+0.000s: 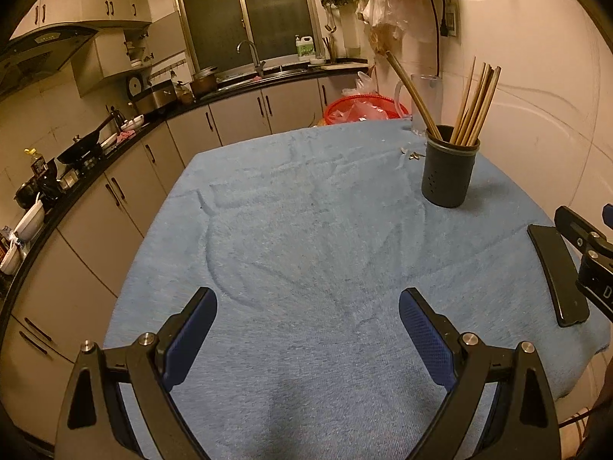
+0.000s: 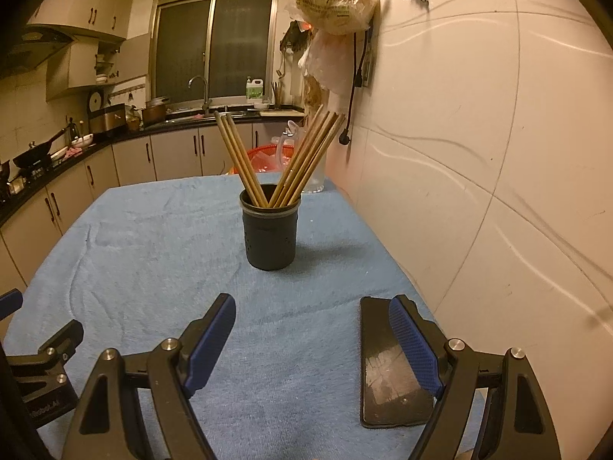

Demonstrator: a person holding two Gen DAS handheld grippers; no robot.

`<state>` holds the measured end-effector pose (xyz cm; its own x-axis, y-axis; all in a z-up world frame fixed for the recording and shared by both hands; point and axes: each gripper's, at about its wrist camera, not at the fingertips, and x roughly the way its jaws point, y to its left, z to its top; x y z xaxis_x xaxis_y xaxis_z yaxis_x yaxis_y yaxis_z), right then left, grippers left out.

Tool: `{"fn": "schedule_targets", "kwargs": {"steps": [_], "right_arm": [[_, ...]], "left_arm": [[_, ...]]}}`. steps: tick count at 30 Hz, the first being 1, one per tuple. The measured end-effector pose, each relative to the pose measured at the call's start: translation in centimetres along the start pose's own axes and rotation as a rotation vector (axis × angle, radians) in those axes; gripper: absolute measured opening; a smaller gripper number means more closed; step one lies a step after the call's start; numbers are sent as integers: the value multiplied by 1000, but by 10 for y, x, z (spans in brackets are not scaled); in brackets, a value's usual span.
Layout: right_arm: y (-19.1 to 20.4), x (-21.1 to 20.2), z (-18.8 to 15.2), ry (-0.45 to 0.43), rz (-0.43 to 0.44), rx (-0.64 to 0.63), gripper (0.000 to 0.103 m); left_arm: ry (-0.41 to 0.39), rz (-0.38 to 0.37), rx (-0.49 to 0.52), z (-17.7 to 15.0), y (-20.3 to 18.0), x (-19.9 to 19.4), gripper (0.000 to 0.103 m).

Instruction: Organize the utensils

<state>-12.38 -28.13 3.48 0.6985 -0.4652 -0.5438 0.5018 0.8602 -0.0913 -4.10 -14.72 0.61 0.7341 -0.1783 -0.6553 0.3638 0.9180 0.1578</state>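
One dark holder (image 2: 271,230) stands upright on the blue cloth (image 2: 153,253), straight ahead of the right gripper (image 2: 312,339) and ahead-right of the left gripper (image 1: 308,329); both grippers stand wide with nothing between the pads. Chopsticks (image 2: 306,157) fan out of the holder in two bunches, about three leaning left and roughly six right, overlap blurring the exact count. One black phone (image 2: 387,368) lies flat under the right gripper's right finger, partly covered; a clear jug (image 1: 425,96) behind the holder is half hidden.
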Motion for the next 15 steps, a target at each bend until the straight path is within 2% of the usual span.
{"fn": "schedule_targets", "kwargs": {"steps": [15], "right_arm": [[2,11,-4,22,1,10,85]], "left_arm": [[6,-24,-14,-1,0,8,96]]}}
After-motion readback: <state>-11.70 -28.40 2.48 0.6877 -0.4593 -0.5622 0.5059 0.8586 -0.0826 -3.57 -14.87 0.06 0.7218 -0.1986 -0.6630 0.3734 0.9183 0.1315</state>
